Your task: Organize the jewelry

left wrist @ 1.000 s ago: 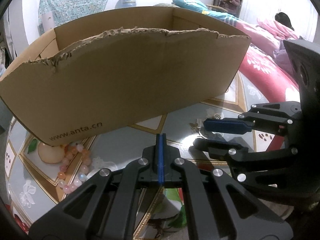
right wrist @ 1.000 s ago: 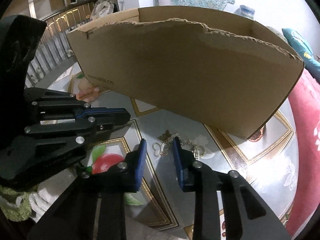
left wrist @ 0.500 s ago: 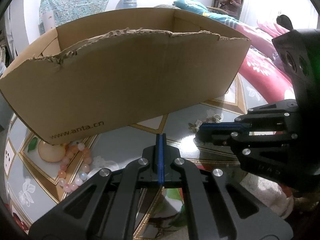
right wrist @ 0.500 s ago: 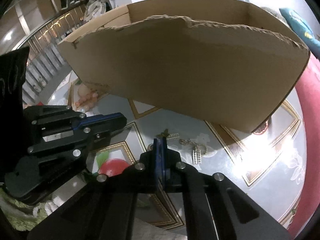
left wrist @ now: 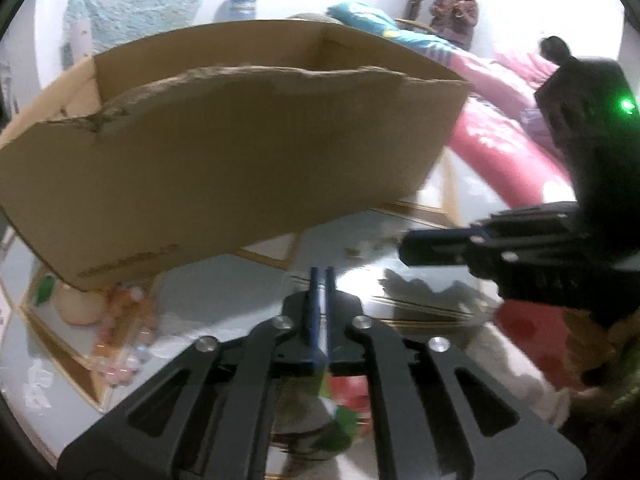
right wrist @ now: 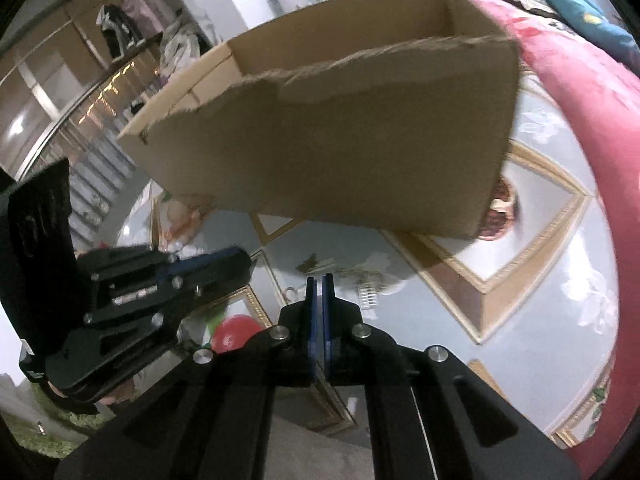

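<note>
Cardboard forms the largest item in view: an open box (left wrist: pixel 224 160) with a torn front rim stands on the patterned desk (right wrist: pixel 552 264), toward its far side. Nothing inside the box is visible from either camera.

The left gripper (left wrist: pixel 319 276) is positioned over the near part of the desk, in front of the box. Its jaws are opening; a narrow gap shows between the blue pads (left wrist: pixel 314 308), and nothing sits between them.

The right gripper (right wrist: pixel 319 284) is positioned to the right of the left gripper, also in front of the box. Its jaws are clenched with the pads together. Whether any piece is pinched at the tips cannot be told because of blur.

Metal jewelry (right wrist: pixel 360 280) lies on the desk just beyond the right gripper's tips, between them and the front wall of the box. A bead bracelet (left wrist: pixel 120 332) lies on the desk near the front left corner of the box, blurred.

A pink quilt (left wrist: pixel 516 152) lies past the desk's right edge.
</note>
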Demonstrator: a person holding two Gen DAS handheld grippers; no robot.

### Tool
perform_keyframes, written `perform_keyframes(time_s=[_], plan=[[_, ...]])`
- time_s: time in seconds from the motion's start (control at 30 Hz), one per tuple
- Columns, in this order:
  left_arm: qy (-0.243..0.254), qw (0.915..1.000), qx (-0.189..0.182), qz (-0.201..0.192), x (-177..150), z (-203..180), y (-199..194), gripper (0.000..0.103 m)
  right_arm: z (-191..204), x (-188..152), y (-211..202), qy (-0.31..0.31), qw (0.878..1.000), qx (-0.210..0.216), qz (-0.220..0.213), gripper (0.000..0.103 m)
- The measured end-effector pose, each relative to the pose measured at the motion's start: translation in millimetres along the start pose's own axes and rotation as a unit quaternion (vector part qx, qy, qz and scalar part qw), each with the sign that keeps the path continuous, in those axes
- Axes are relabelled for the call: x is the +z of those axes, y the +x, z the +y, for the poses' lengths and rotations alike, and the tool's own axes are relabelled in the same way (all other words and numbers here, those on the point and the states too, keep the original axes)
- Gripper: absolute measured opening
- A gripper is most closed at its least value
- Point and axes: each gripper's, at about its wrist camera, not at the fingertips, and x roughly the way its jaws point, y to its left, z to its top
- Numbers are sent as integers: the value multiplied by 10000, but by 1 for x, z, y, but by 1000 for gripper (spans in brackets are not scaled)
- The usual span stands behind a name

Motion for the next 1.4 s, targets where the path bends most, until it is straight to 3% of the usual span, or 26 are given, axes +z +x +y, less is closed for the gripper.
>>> perform_keyframes(time_s=[0.03, 0.13, 0.4, 0.57, 0.97, 1.13, 1.4], plan=[[23, 10000, -29, 22, 0, -4, 2, 19, 0, 0, 1, 22, 10000, -18, -16, 3], [77, 9999, -81, 54, 2, -16, 8, 29, -7, -1, -5, 102, 9999, -68, -82, 3], [338, 9986, 326, 226, 1, -45, 23, 29, -15, -4, -15, 182, 9996, -94, -218, 3], [331, 9985, 385, 219, 5, -51, 29, 29, -19, -6, -17, 248, 9993, -59, -276, 3], [627, 9963, 573, 133, 7, -54, 35, 16, -31, -10, -22, 450, 9983, -62, -377, 3], [726, 9953, 627, 119, 5, -56, 33, 5, -32, -12, -23, 469, 9980, -27, -411, 3], [875, 9916, 950, 105, 5, -46, 30, 5, -28, -12, -27, 439, 9978, -33, -492, 3]])
